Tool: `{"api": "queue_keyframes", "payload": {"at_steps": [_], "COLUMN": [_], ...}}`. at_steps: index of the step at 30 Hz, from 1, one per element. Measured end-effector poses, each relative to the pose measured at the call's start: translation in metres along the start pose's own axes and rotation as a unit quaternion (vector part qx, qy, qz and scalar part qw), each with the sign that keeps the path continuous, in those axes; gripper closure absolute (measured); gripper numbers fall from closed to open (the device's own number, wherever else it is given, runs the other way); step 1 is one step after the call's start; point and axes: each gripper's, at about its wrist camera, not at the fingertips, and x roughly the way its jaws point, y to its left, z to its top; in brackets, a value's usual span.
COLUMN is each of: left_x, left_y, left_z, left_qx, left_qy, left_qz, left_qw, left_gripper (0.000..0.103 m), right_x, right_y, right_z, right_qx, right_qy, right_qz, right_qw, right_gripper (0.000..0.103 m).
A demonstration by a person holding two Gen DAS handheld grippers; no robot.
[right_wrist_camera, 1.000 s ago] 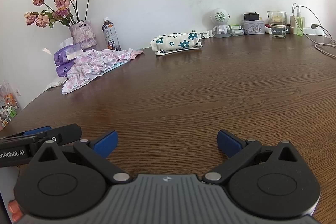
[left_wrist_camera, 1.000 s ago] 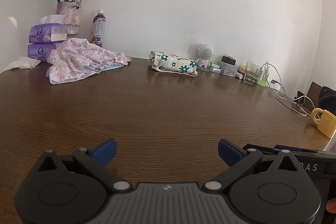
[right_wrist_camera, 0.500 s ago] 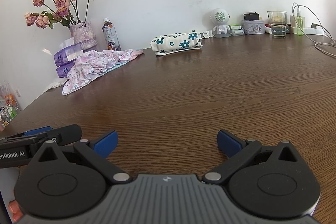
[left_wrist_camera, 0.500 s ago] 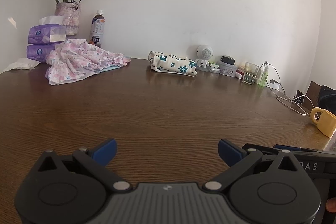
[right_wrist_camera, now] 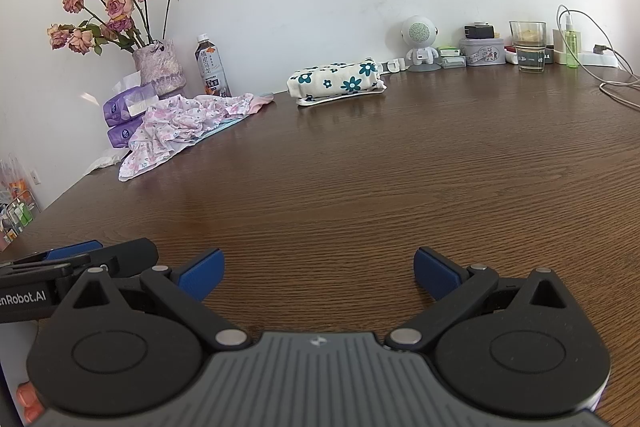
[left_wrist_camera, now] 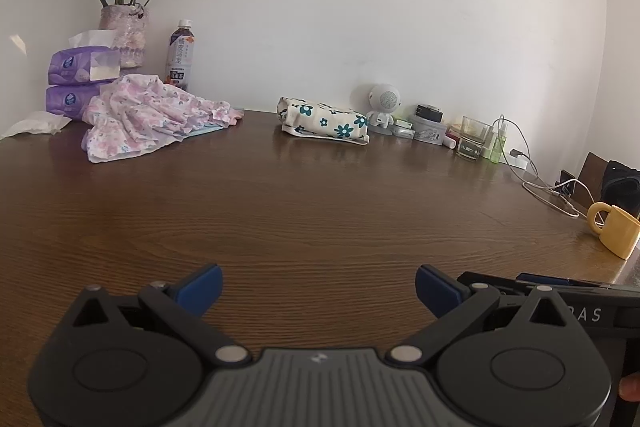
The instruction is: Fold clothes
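Observation:
A crumpled pink floral garment (left_wrist_camera: 144,117) (right_wrist_camera: 188,125) lies in a heap at the far left of the brown wooden table (left_wrist_camera: 320,211) (right_wrist_camera: 400,179). A folded cream cloth with teal flowers (left_wrist_camera: 324,123) (right_wrist_camera: 338,81) rests near the back wall. My left gripper (left_wrist_camera: 319,289) hovers low over the table's near side, open, nothing between its blue fingertips. My right gripper (right_wrist_camera: 319,275) is open too and holds nothing. Both are far from the clothes. The right gripper's body shows at the lower right of the left wrist view, and the left one at the lower left of the right wrist view.
Along the back wall stand a vase of dried roses (left_wrist_camera: 120,31), purple tissue packs (left_wrist_camera: 80,79), a drink bottle (left_wrist_camera: 180,55), a small white robot figure (left_wrist_camera: 382,107), a tin, a glass (left_wrist_camera: 474,143) and cables (left_wrist_camera: 536,183). A yellow mug (left_wrist_camera: 614,231) sits at the right edge.
The left wrist view has shifted slightly, with the scene sliding a little left and up. The right wrist view is almost unchanged. Both grippers stay open.

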Motion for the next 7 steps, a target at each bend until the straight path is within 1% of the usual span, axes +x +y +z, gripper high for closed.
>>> {"api": "queue_keyframes", "payload": {"at_steps": [7], "left_x": [-0.0017], "left_y": [-0.0012], "left_z": [-0.001], "left_qx": [0.002], "left_qy": [-0.003], "left_qz": [-0.002], "left_qw": [1.0], "left_gripper": [0.0], "right_x": [-0.0003], "right_y": [0.0003], "right_z": [-0.0002], "right_qx": [-0.001], "right_qy": [0.0], "right_qz": [-0.001], "right_qw": [1.0], "right_gripper": [0.0]}}
